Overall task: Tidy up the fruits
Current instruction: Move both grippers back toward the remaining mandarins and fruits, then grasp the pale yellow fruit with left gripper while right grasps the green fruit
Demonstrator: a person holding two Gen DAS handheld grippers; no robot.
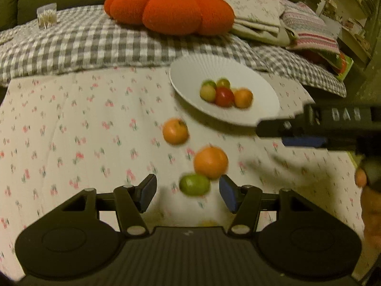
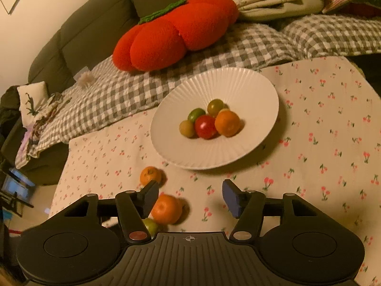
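The left gripper [image 1: 188, 190] is spread wide, with a green fruit [image 1: 194, 184] between its fingers at lower centre (blurred, contact unclear). The right gripper [image 2: 190, 199] is also spread, holding nothing. Two oranges [image 1: 175, 131] lie mid-frame below the white plate [image 2: 238, 81], which holds five fruits.

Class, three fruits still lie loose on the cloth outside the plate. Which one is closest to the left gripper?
The green fruit, lying just ahead of the open left gripper. The two oranges lie farther on toward the white plate.
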